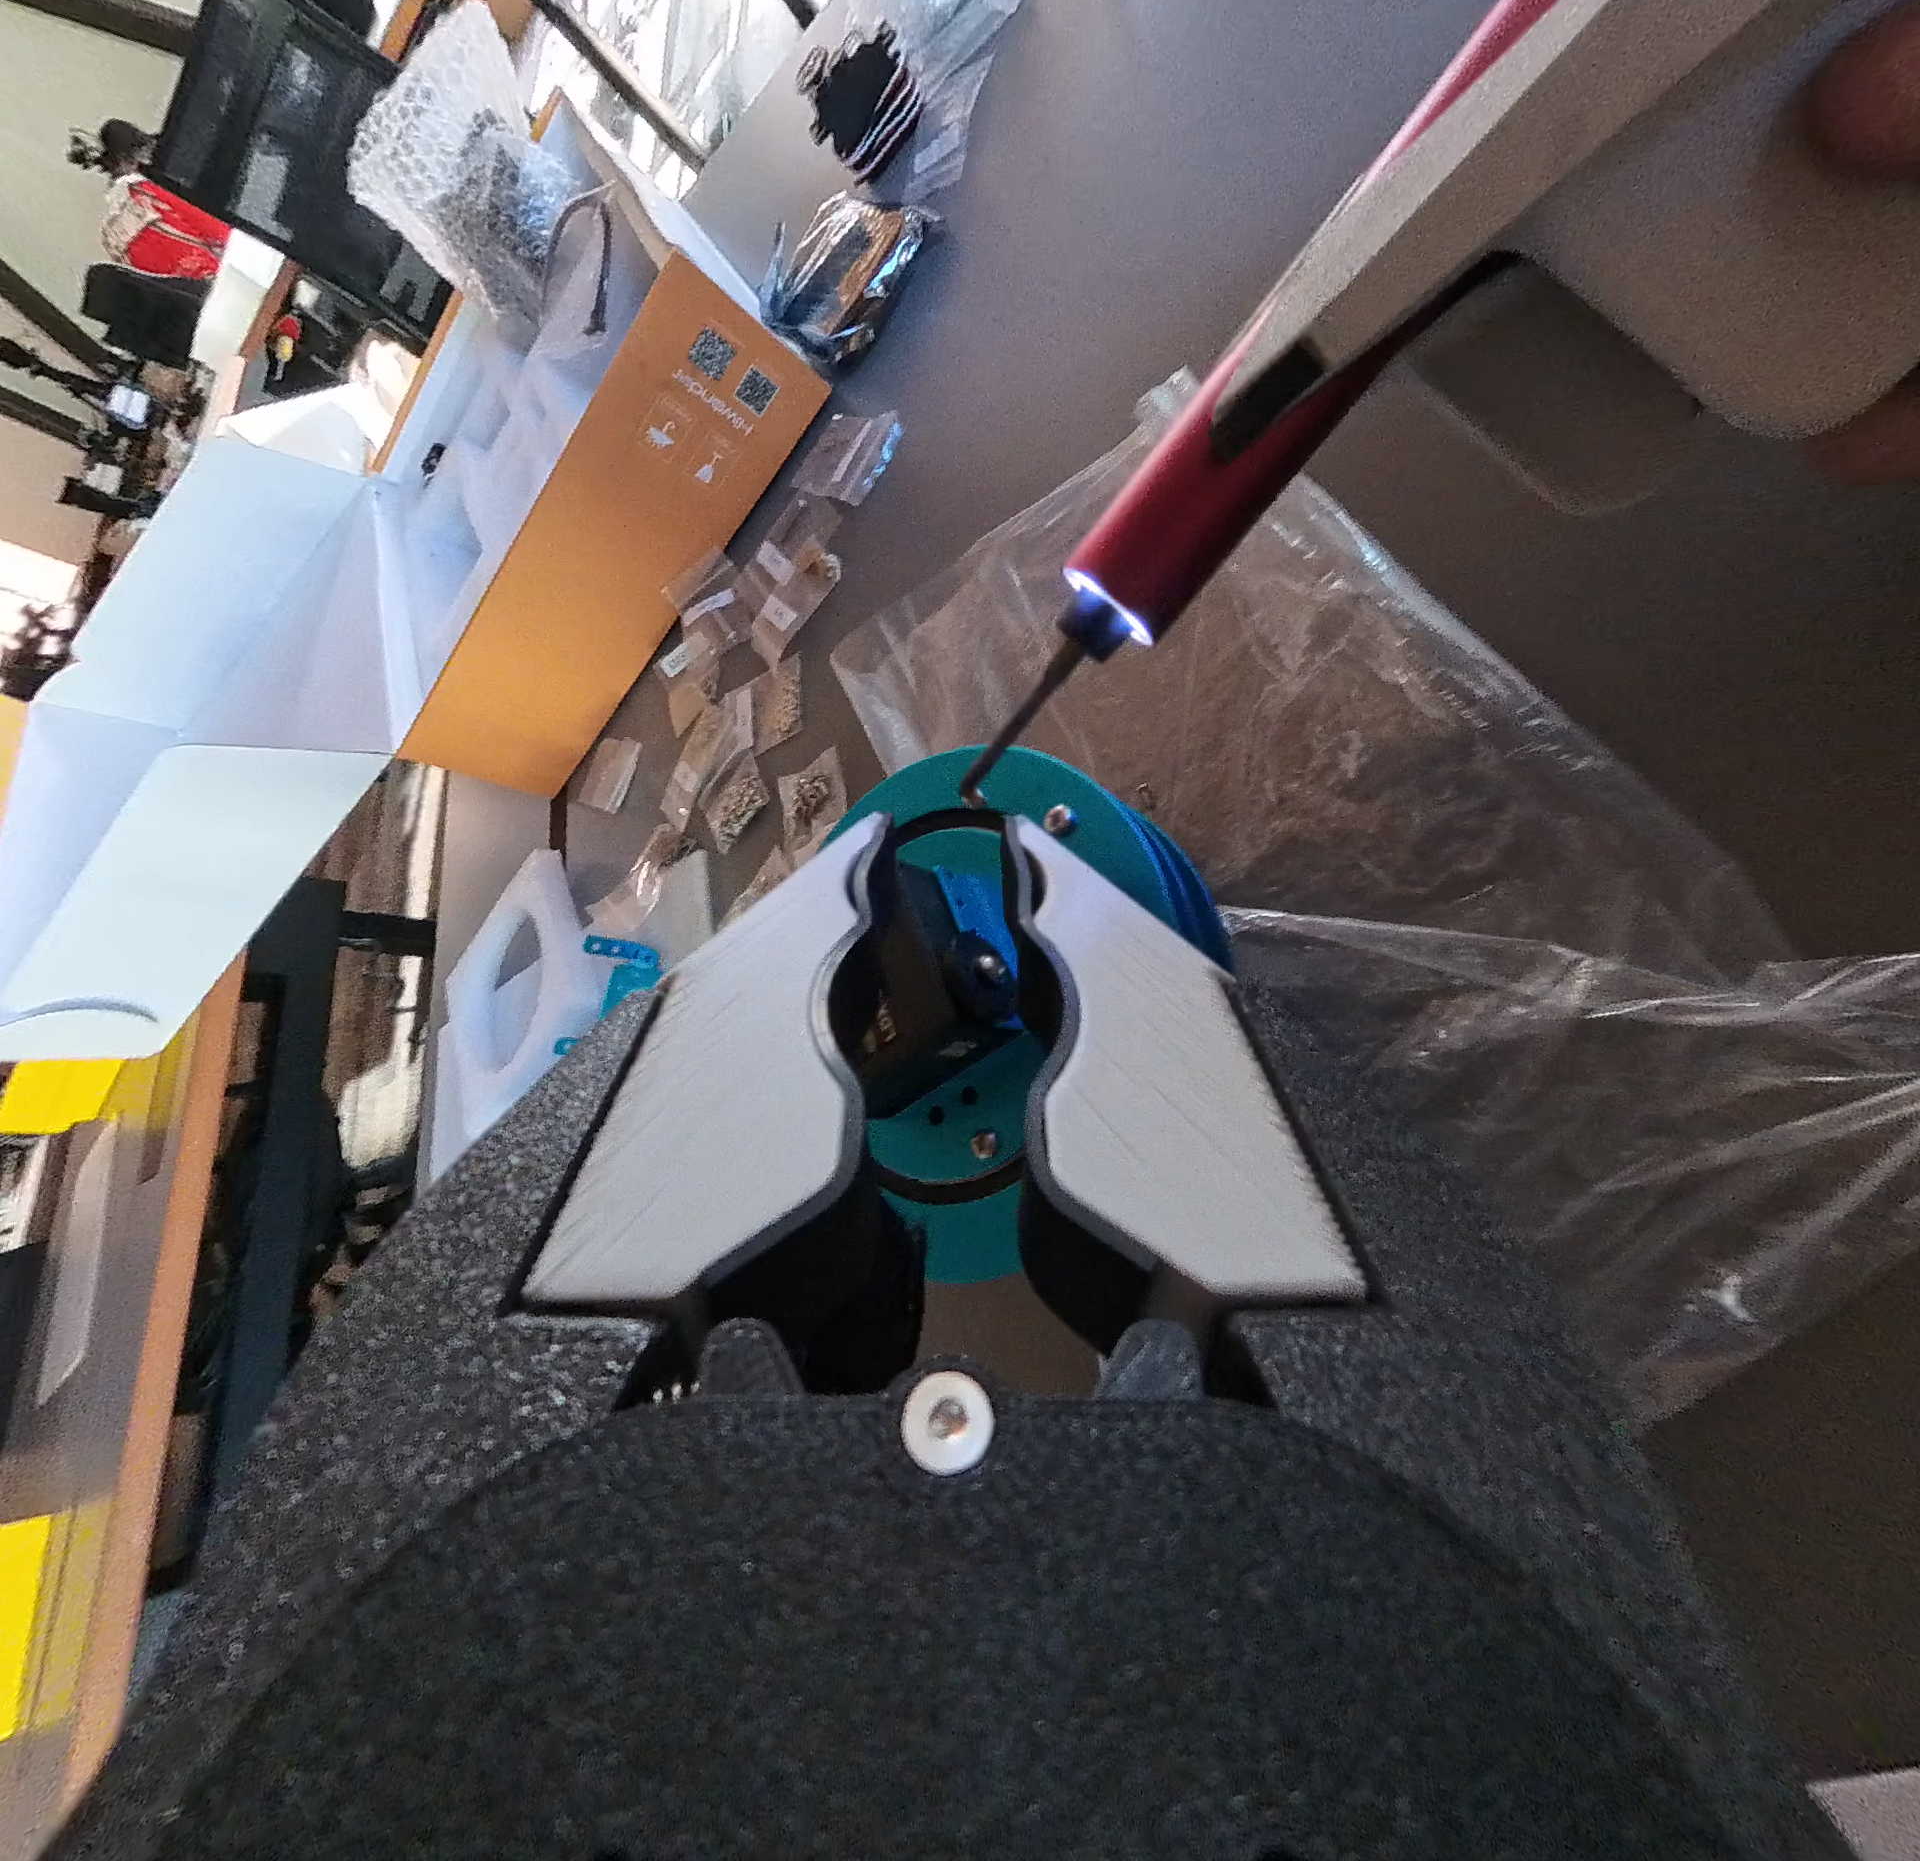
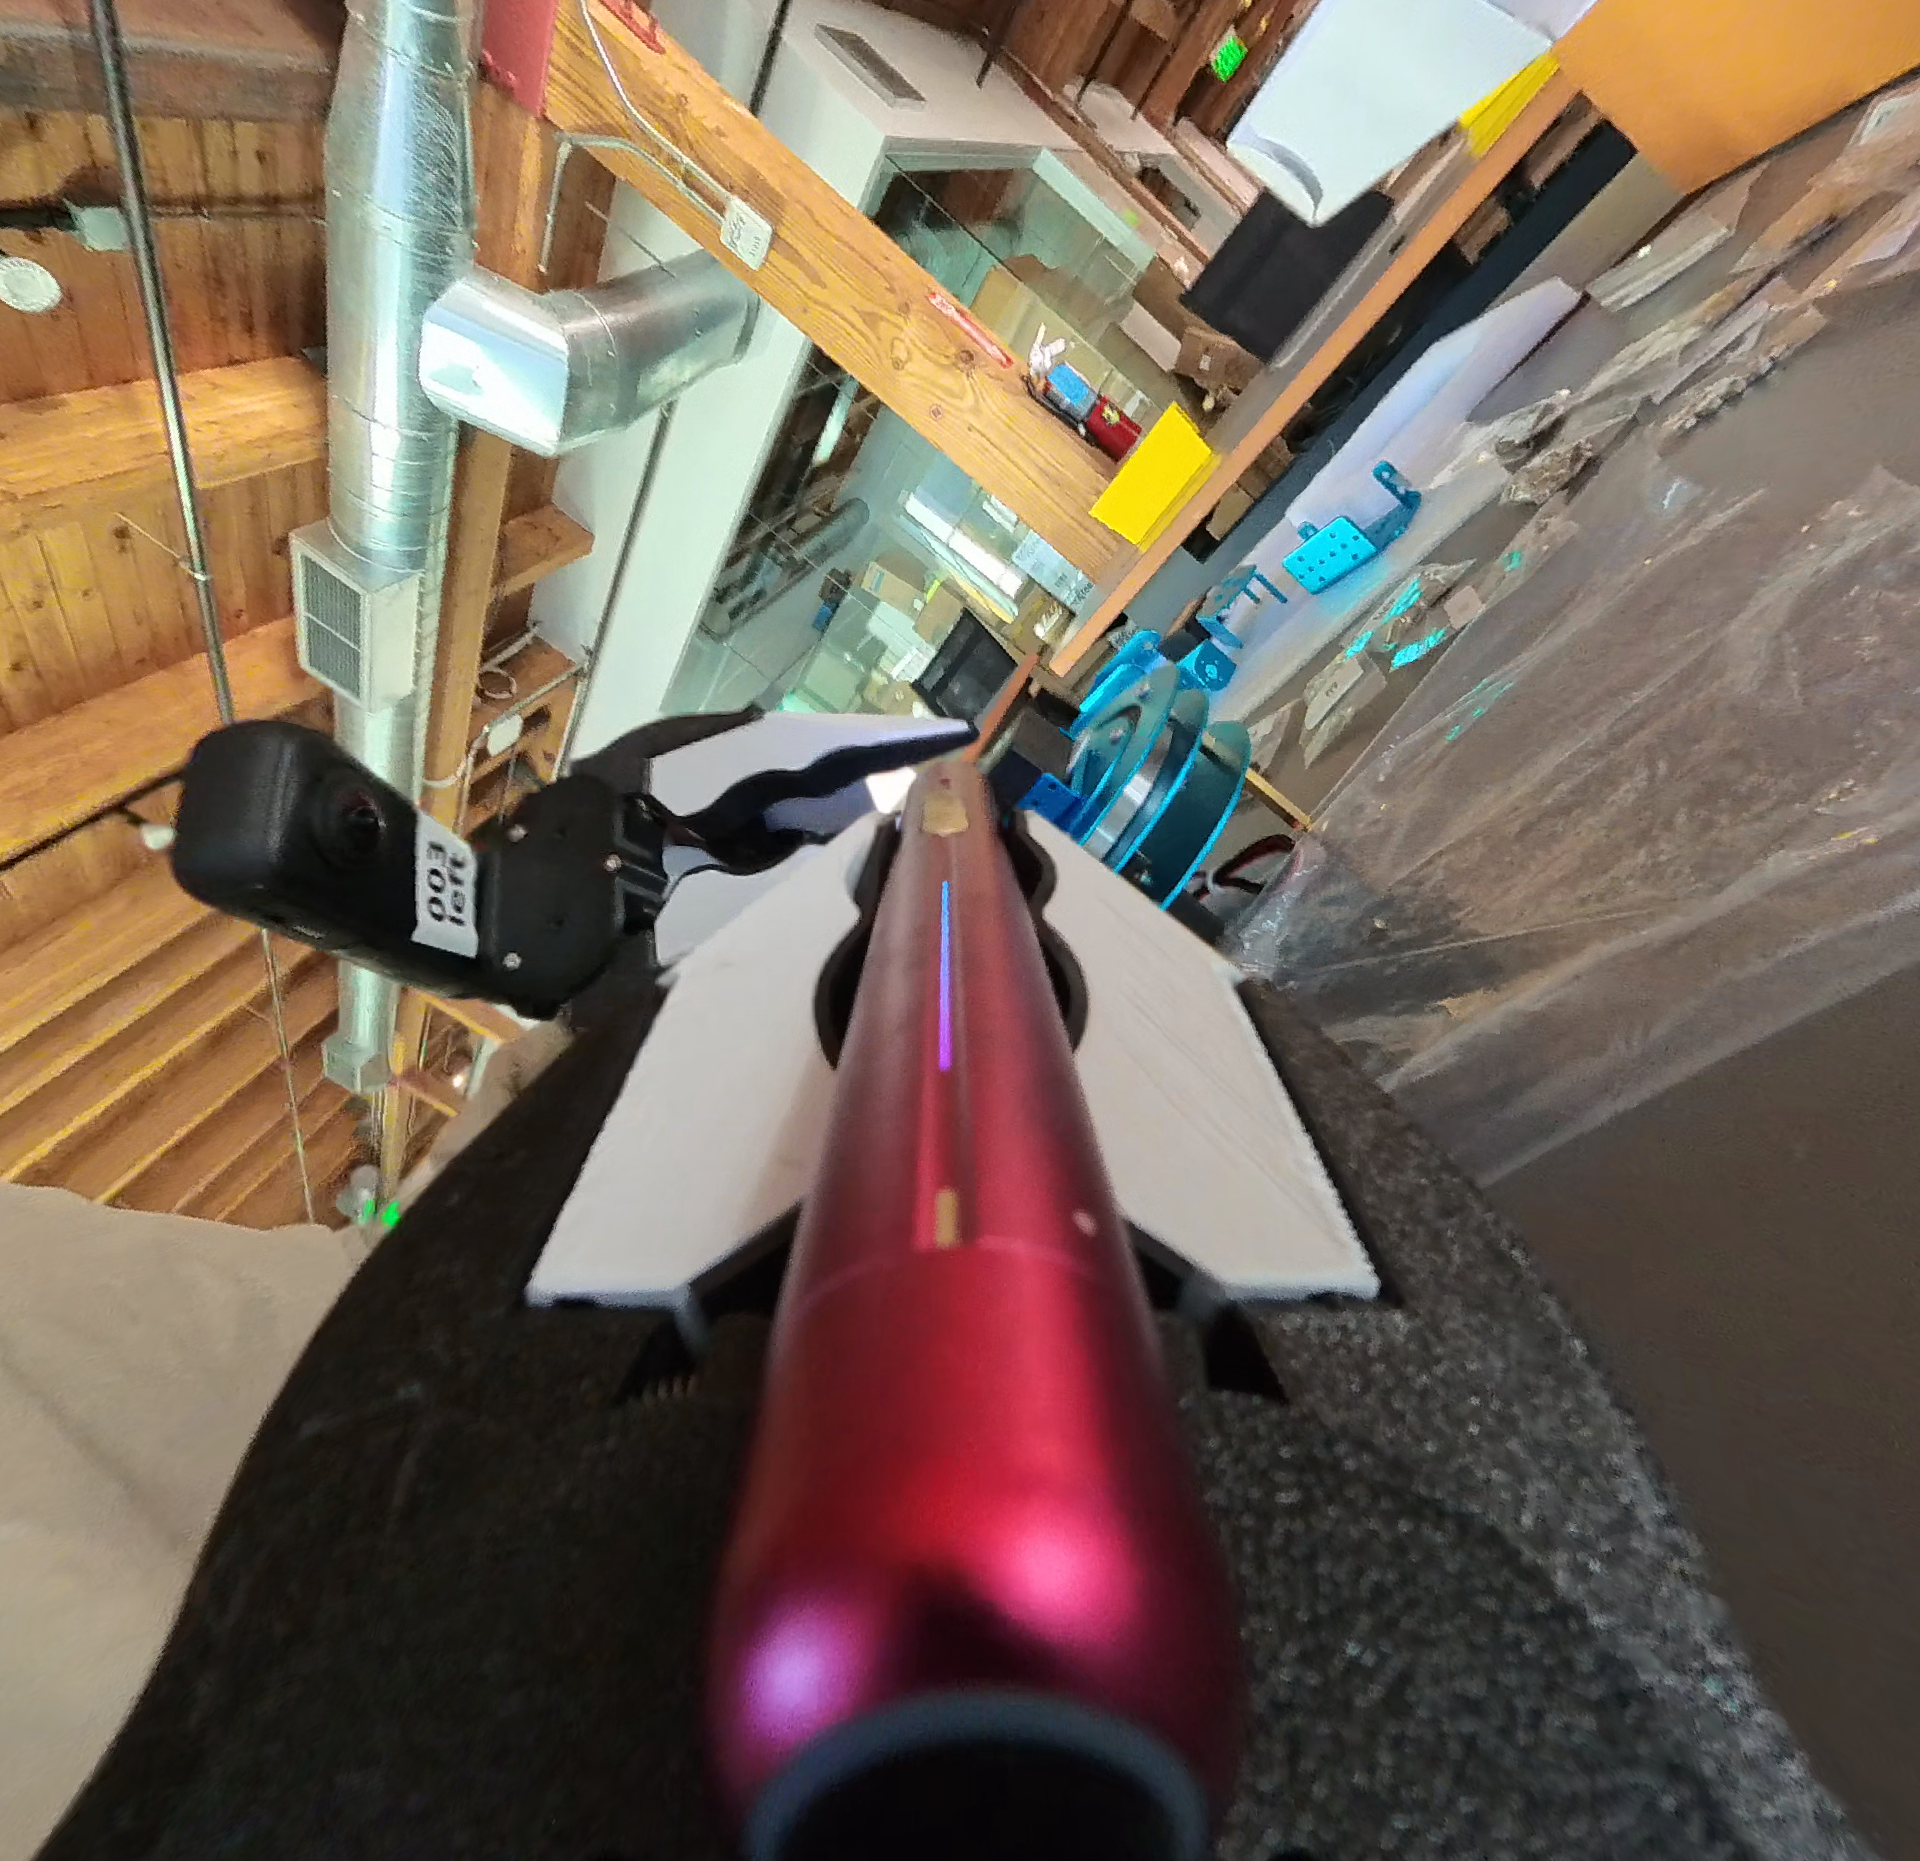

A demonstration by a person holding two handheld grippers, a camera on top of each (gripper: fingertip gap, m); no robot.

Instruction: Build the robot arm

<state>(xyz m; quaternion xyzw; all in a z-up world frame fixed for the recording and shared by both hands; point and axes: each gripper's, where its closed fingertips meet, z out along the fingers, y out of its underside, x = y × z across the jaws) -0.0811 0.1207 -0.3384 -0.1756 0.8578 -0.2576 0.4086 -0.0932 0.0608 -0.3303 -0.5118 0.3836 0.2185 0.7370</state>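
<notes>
Here the left gripper is closed around a black motor block that carries a blue bracket, its two white fingers pressing the block from either side. The block sits in the middle of a round teal plate, part of a blue wheel-like assembly held just above the grey table. The right gripper is clamped on a red electric screwdriver, which runs lengthwise between its fingers with the rear end toward the camera. In the left wrist view the screwdriver's front end glows white and its thin bit touches the far rim of the teal plate, close to a small silver screw. A crumpled clear plastic bag lies on the table just beside and under the assembly. Many small clear bags of hardware are scattered toward the table's far edge, near an open orange box with white flaps. A piece of white foam lies by the table's edge with loose blue metal brackets on it. Silver foil bags lie beyond the orange box.
</notes>
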